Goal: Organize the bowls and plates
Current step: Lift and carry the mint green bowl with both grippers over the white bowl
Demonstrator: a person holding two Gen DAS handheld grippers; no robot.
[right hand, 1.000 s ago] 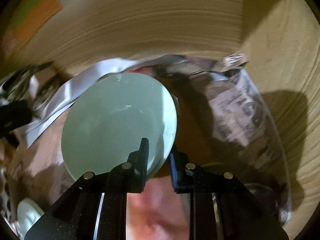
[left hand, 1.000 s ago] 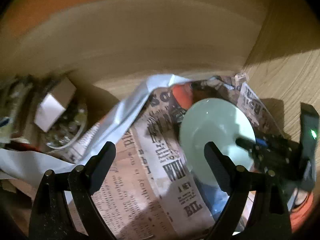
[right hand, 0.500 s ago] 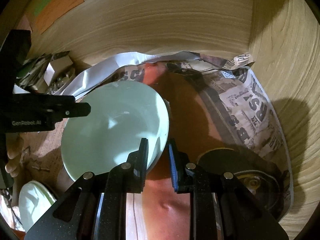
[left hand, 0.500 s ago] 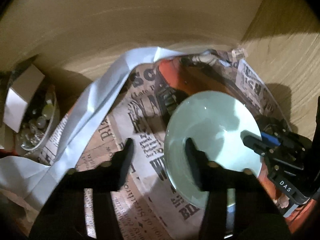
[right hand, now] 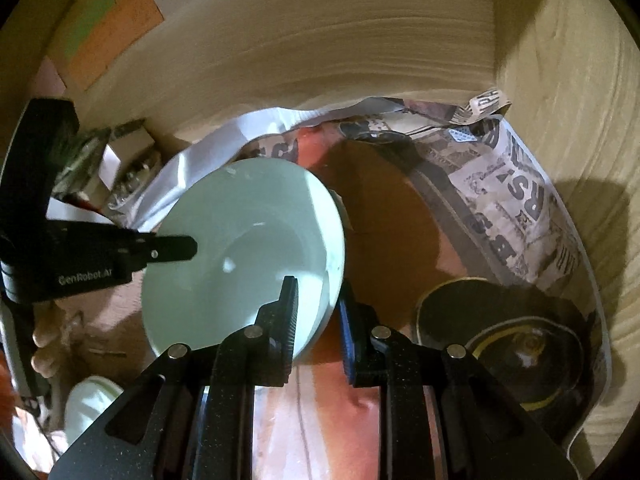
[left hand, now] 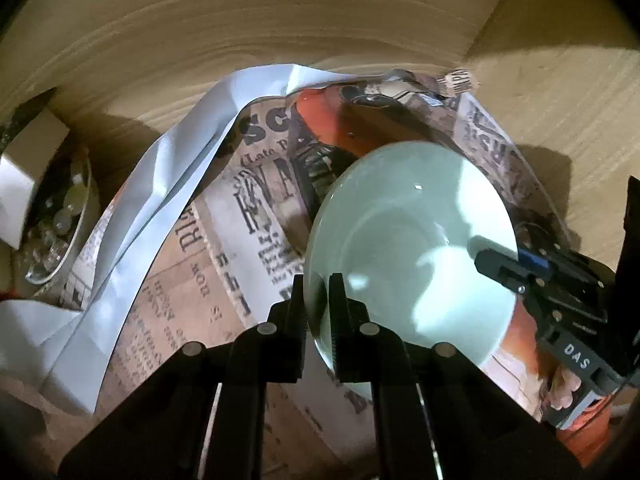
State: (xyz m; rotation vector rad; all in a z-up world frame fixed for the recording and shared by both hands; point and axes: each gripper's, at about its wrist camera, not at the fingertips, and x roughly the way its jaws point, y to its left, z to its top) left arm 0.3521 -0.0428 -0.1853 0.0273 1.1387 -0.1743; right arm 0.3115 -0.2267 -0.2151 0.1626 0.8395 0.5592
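Note:
A pale green bowl (left hand: 408, 232) hangs tilted over newspaper inside a wooden cabinet, gripped from both sides. My left gripper (left hand: 317, 284) is closing its jaws on the bowl's near left rim, and the rim sits pinched between the pads. From the right wrist view this left gripper (right hand: 192, 248) reaches in over the bowl (right hand: 248, 248) from the left. My right gripper (right hand: 316, 288) is shut on the opposite rim, one finger inside and one outside. In the left wrist view the right gripper (left hand: 486, 260) shows at the bowl's right edge.
Newspaper (left hand: 192, 300) and a white paper strip (left hand: 160, 184) line the shelf. A glass bowl of beads (left hand: 60, 232) and a white box (left hand: 24, 184) stand at the left. A dark round dish with a yellow rim (right hand: 500, 344) lies right; another pale bowl (right hand: 92, 404) lower left. Wooden walls close the back and right.
My left gripper went from wide open to clamped on the bowl's left rim, sinking a little toward it. The right gripper kept its hold on the other rim.

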